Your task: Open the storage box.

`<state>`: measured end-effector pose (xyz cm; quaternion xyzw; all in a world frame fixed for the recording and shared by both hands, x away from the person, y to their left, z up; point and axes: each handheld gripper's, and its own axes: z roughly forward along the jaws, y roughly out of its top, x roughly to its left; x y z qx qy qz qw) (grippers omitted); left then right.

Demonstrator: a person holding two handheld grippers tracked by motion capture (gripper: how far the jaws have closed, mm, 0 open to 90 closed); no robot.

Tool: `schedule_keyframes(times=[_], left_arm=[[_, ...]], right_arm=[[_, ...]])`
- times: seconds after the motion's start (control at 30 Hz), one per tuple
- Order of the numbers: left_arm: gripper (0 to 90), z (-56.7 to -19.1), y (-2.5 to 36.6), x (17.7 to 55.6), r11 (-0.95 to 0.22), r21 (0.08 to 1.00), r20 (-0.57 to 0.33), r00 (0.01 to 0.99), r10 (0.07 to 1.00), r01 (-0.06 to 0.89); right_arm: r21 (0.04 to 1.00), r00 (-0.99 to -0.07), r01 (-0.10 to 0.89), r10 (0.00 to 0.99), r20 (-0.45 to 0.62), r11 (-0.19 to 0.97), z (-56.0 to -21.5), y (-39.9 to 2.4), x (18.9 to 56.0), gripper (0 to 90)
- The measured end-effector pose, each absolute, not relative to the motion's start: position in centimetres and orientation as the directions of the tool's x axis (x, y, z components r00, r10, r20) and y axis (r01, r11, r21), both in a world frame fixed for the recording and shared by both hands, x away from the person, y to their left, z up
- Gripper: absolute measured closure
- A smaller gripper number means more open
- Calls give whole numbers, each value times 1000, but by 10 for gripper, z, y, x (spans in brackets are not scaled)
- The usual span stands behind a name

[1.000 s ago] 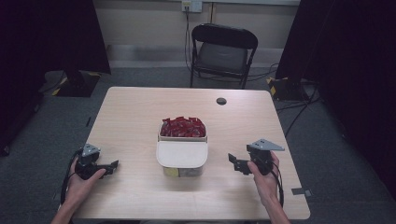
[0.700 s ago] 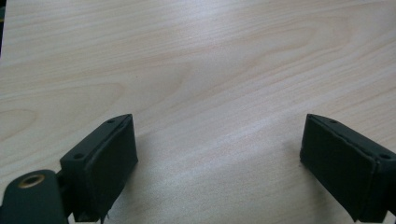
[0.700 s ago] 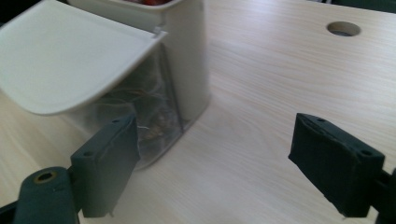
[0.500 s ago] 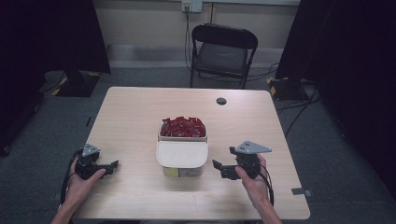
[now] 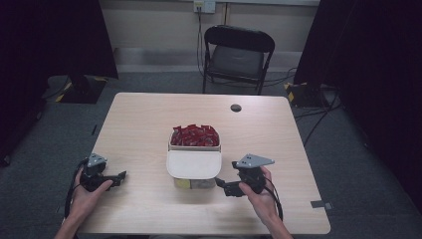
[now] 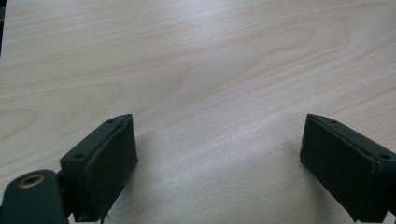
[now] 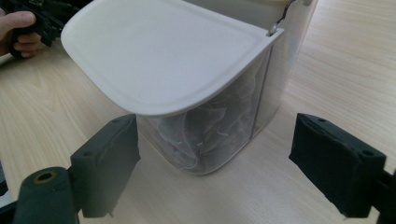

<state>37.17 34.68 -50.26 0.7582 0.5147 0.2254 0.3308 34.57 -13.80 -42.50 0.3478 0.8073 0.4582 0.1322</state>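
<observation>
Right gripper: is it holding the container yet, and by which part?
Nothing held. The right gripper is open, facing the container under its lid, pads off it.

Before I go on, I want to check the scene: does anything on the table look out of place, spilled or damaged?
Nothing is spilled or broken. The one odd thing is the container: its white lid hangs tilted over the near side, and red packets show in the uncovered far part. Both grippers are open and clear of it.
</observation>
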Motion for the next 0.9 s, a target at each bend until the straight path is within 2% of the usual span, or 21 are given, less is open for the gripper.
schedule_keyframes(times=[0.43,0.9], left_arm=[[103,-503,347,372,-249,734,0,367,930,631],[103,-503,347,372,-249,734,0,367,930,631]], right_arm=[[807,-742,449,663,99,382,-436,-122,359,140],[818,-749,442,653,110,369,-432,-122,360,142]])
